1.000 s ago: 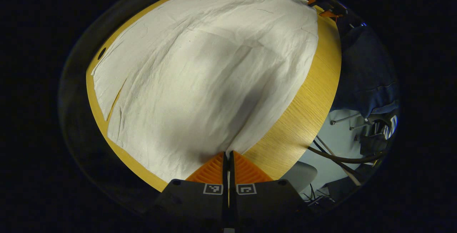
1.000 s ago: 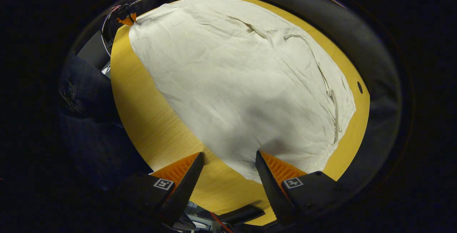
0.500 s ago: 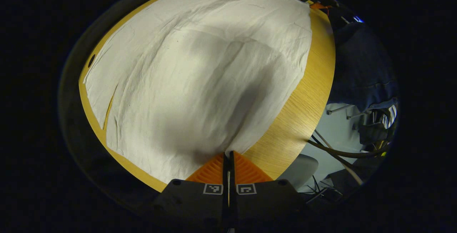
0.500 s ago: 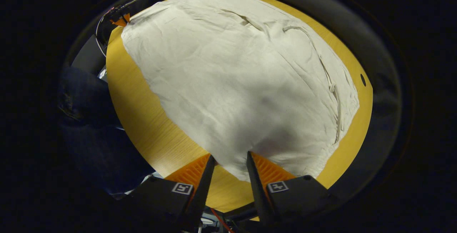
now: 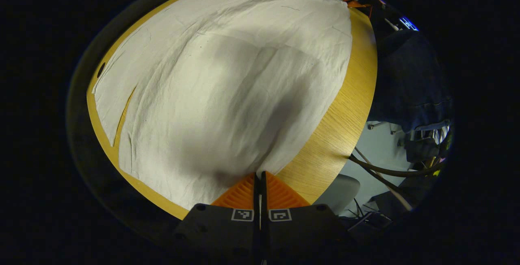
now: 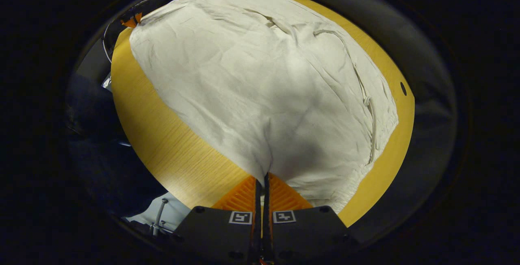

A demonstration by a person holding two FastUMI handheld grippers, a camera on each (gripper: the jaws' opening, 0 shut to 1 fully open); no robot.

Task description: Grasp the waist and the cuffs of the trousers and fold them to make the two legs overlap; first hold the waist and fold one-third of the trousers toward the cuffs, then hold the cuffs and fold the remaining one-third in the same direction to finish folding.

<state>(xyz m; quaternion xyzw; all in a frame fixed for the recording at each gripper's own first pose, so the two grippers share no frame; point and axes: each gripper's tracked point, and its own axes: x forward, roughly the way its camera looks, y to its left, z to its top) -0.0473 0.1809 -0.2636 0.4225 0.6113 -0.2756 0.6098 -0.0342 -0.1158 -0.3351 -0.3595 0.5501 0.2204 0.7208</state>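
Cream trousers (image 5: 227, 74) lie spread across a round wooden table (image 5: 337, 127). My left gripper (image 5: 260, 173) is shut on the near corner of the fabric at the cuff end; a slit between the two legs shows at the left. My right gripper (image 6: 266, 174) is shut on the near corner of the trousers (image 6: 260, 74) by the waistband, whose drawstring runs along the right side. Each gripper also appears far off in the other's view: the right gripper (image 5: 354, 3) at the top right, the left gripper (image 6: 131, 22) at the top left. Both hold the same long edge.
The table (image 6: 162, 135) has a bare strip along its near edge. A person in dark clothes (image 5: 410, 82) stands beside it. Cables and metal legs (image 5: 382, 171) and a grey seat (image 5: 341, 187) lie on the pale floor below. A small hole (image 6: 403, 88) marks the tabletop.
My right gripper's fingers closed from wide open onto the trousers' waist corner. My left gripper stayed shut on the cuff corner and shifted only slightly.
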